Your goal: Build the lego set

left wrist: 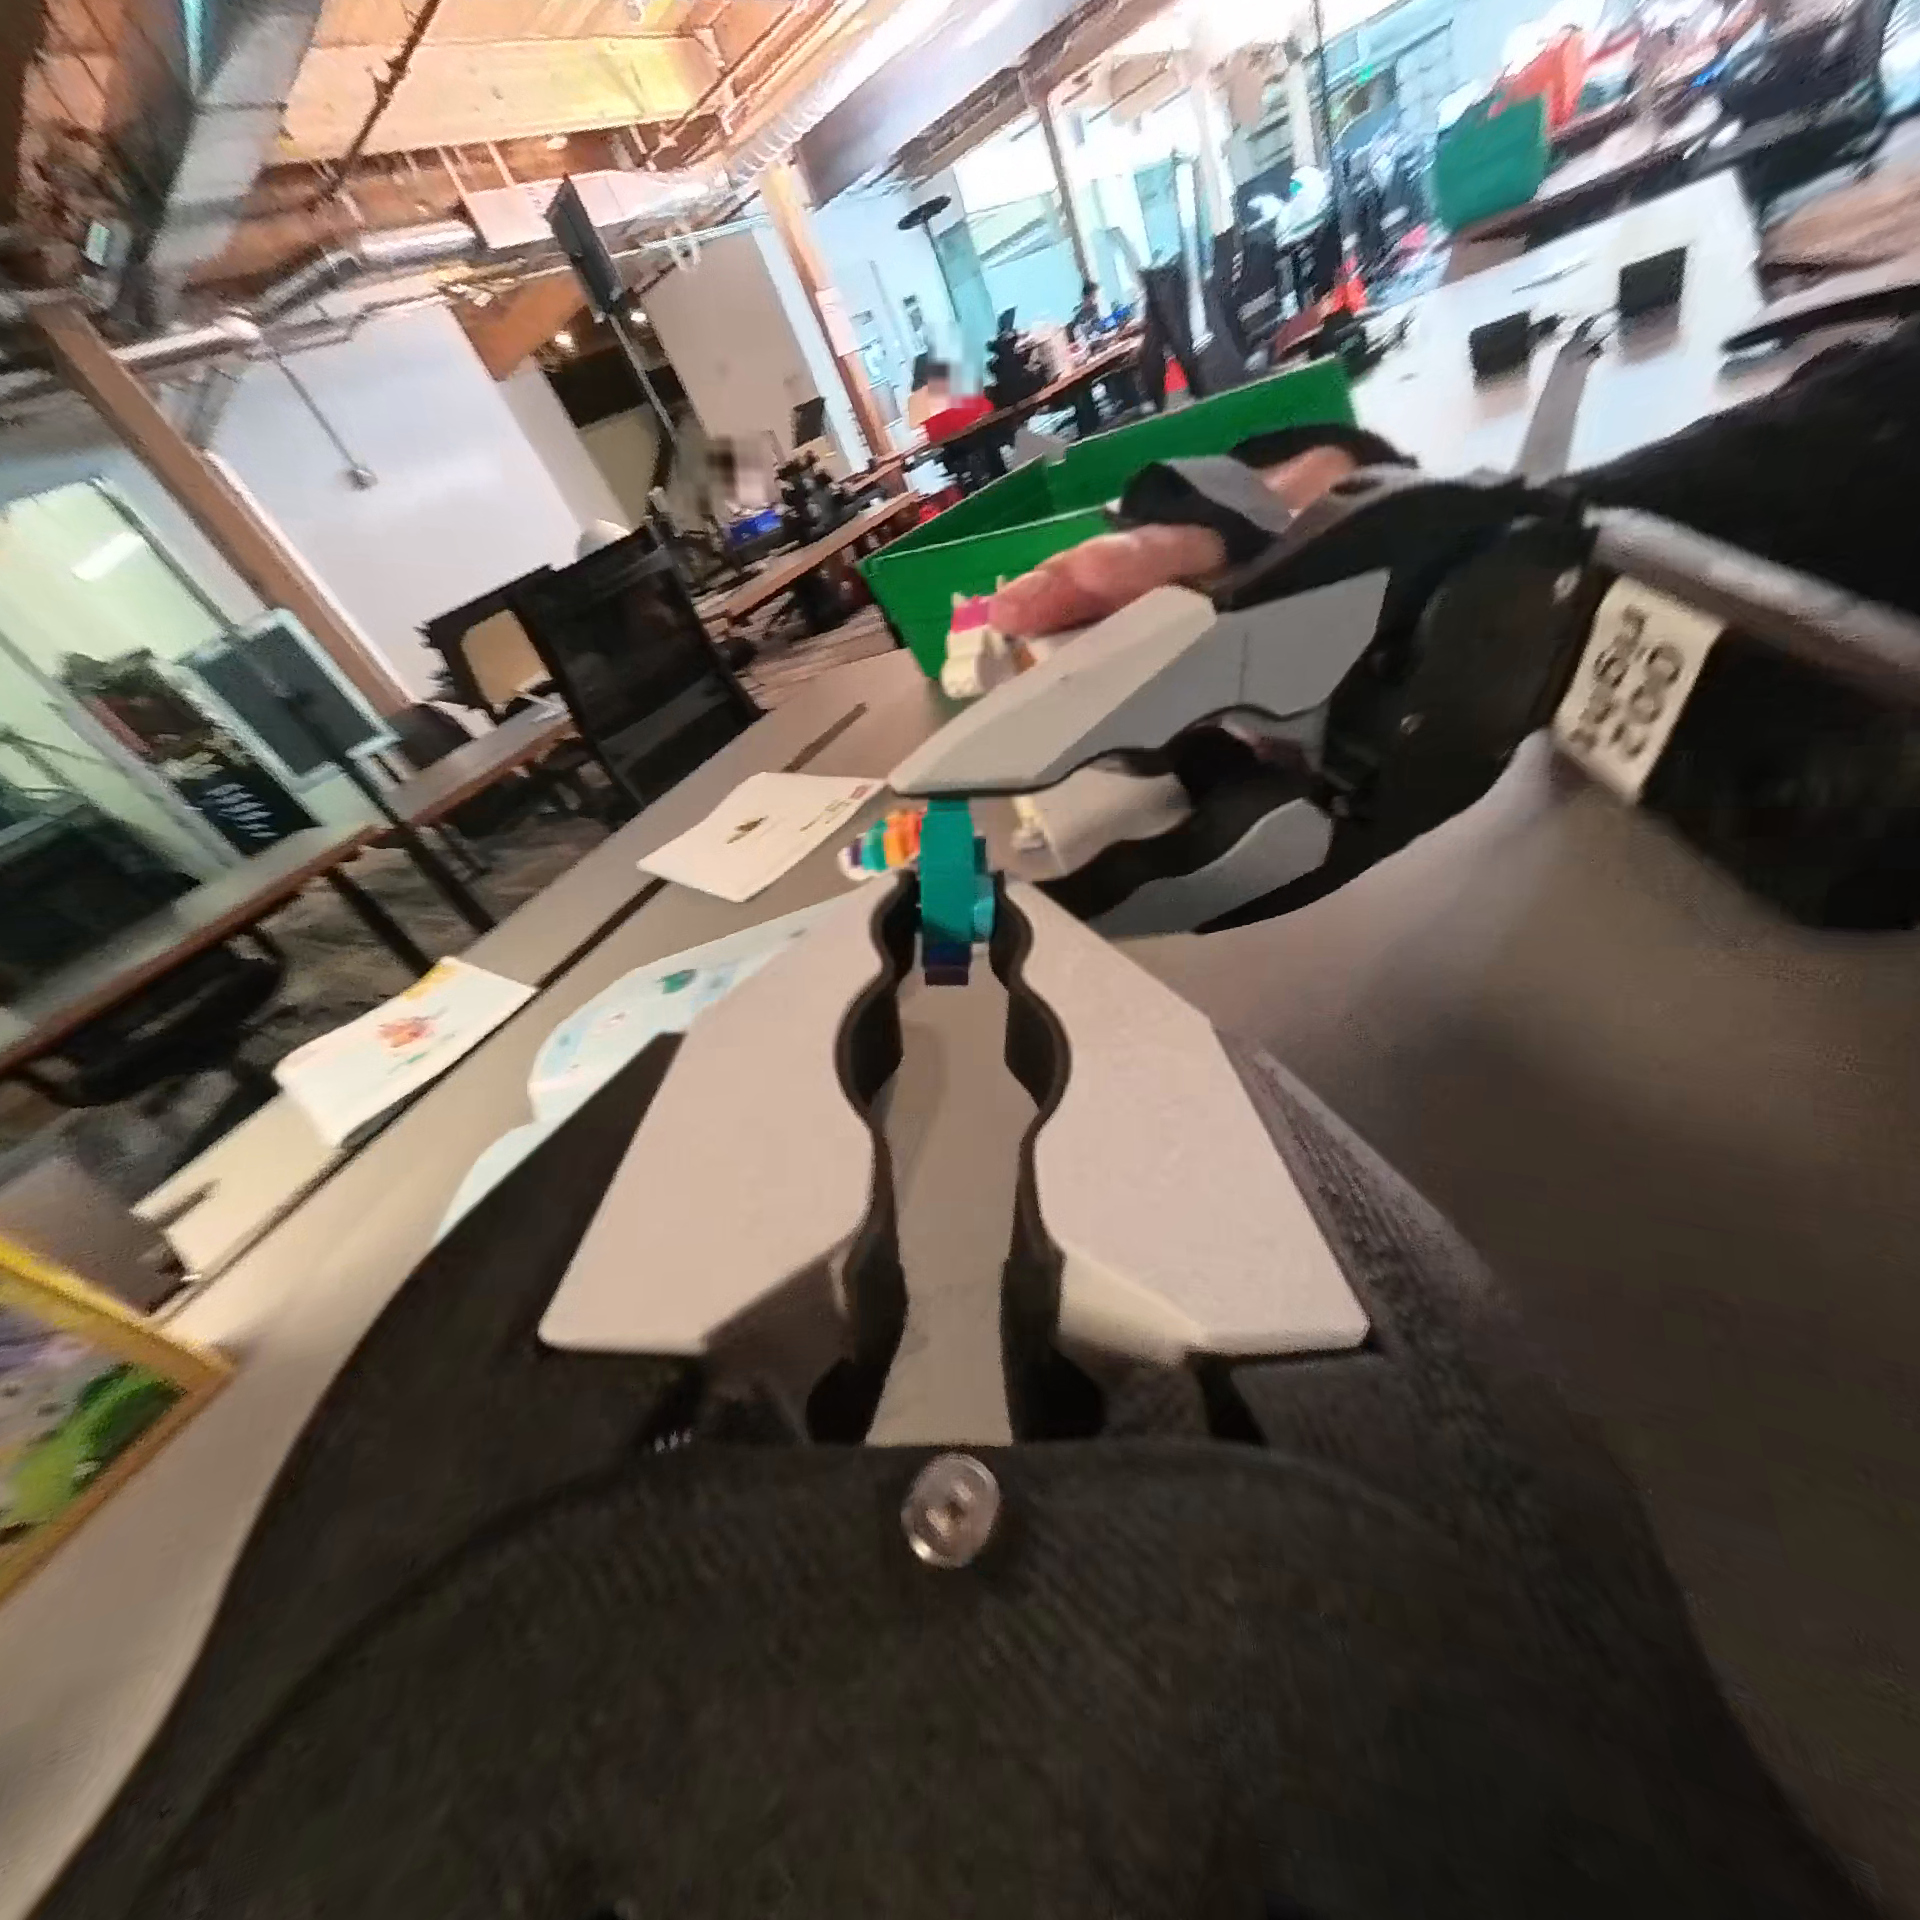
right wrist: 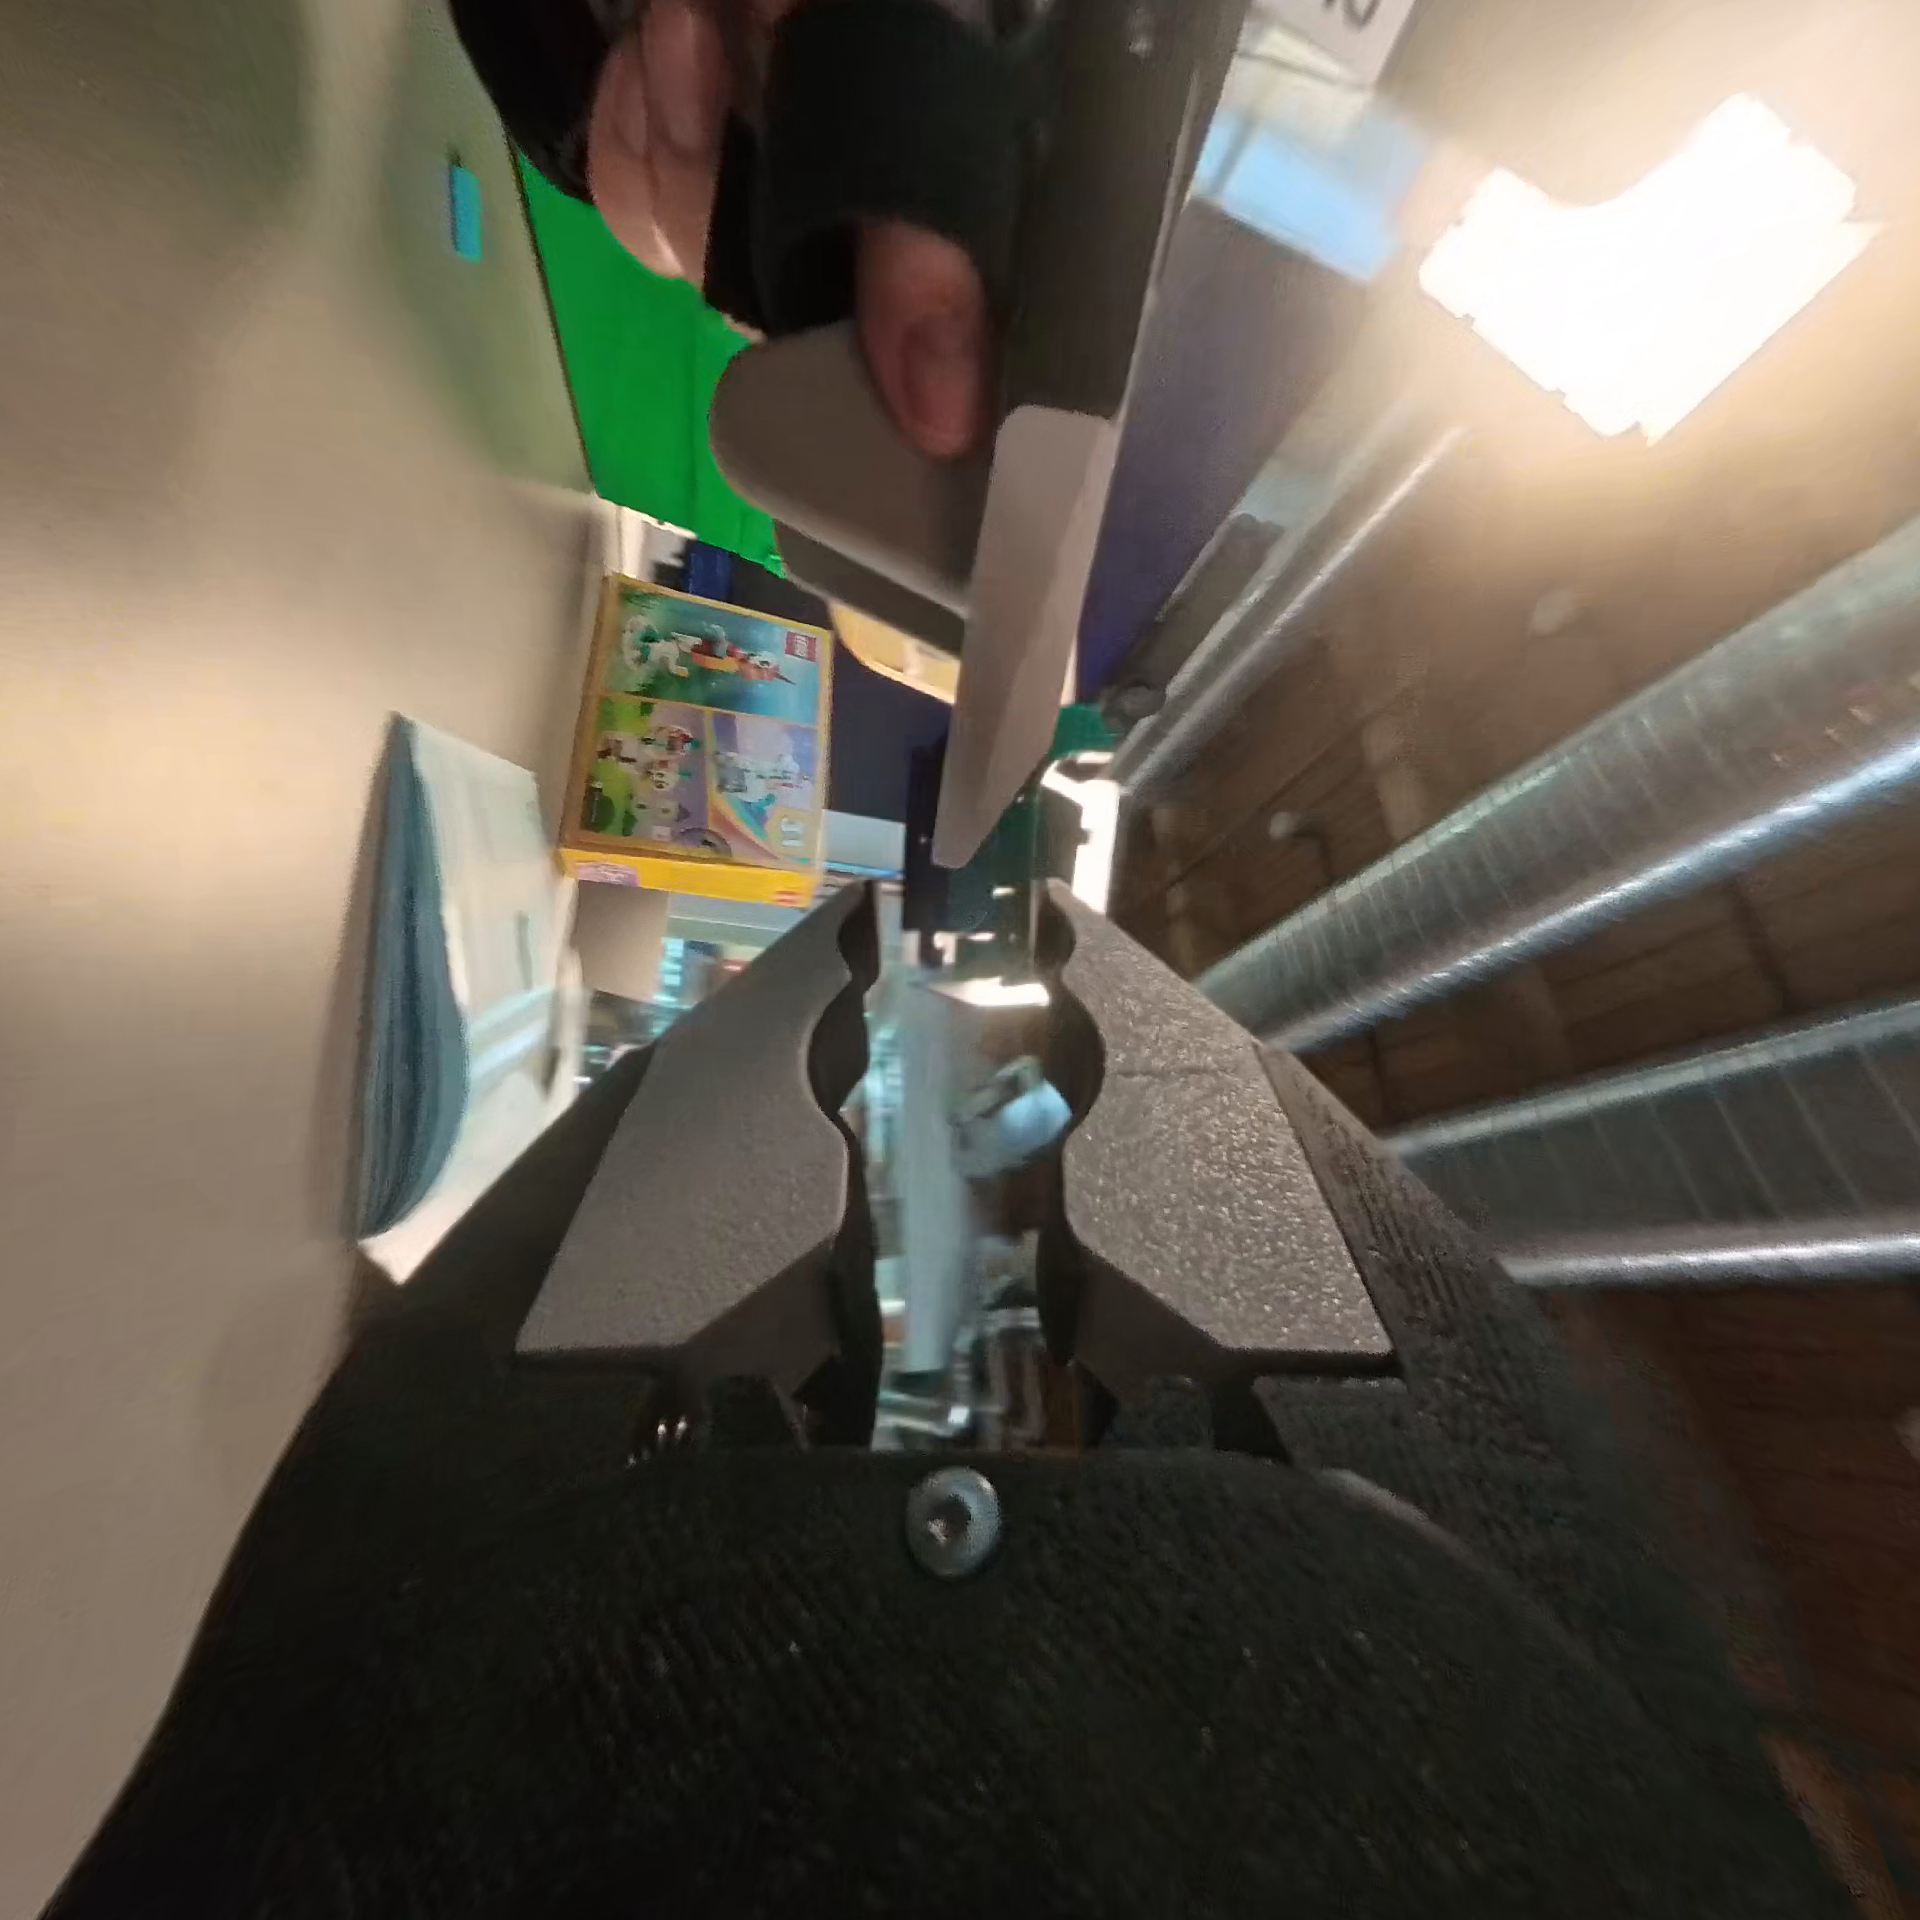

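Your left gripper (left wrist: 951, 940) fingers pinch the teal lego piece (left wrist: 951, 894) upright; right gripper (left wrist: 971, 800) (fingers parted, empty) bears on its top.

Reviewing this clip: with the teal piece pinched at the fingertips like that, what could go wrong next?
The left gripper holds the teal lego model only at its very tips, so it could slip or twist. The right gripper presses flat on top, which may pop bricks apart. Both views are motion-blurred, so alignment looks uncertain.

Two grippers (left wrist: 951, 914) (left wrist: 997, 805), one teal lego build (left wrist: 951, 883), three paper booklets (left wrist: 764, 831), one green bin (left wrist: 1039, 530), one yellow box (right wrist: 707, 758)
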The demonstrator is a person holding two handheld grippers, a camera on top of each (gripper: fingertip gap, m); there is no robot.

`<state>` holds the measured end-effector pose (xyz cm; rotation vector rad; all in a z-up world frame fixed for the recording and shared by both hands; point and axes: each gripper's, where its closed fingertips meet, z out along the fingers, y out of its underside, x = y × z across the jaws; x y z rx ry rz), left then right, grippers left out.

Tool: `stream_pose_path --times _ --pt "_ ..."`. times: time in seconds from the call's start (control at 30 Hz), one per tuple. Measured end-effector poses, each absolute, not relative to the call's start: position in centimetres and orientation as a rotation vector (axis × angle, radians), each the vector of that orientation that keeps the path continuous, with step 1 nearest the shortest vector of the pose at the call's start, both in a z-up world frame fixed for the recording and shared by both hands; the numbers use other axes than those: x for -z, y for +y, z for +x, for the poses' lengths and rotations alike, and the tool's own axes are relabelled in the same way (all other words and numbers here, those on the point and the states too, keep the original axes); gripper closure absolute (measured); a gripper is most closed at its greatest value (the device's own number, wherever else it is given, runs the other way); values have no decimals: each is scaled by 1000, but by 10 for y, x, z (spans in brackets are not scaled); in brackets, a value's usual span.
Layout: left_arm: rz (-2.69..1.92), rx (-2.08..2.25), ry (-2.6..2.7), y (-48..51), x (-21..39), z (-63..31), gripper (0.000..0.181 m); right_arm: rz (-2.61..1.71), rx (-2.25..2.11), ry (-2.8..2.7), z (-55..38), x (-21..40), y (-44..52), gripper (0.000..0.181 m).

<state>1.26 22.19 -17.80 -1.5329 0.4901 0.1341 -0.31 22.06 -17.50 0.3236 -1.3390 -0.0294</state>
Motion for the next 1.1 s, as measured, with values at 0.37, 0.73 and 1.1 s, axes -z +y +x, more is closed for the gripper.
stream_pose_path --times 0.37,0.73,1.1 --pt "-1622 -65 563 224 197 11 169 -268 -724 -1814 16 211 232 136" --pt "-1589 218 670 213 201 40 169 -605 -1433 -1919 40 201 216 144" --pt "-1614 337 716 209 210 51 169 -639 -1532 -2019 45 215 203 167"
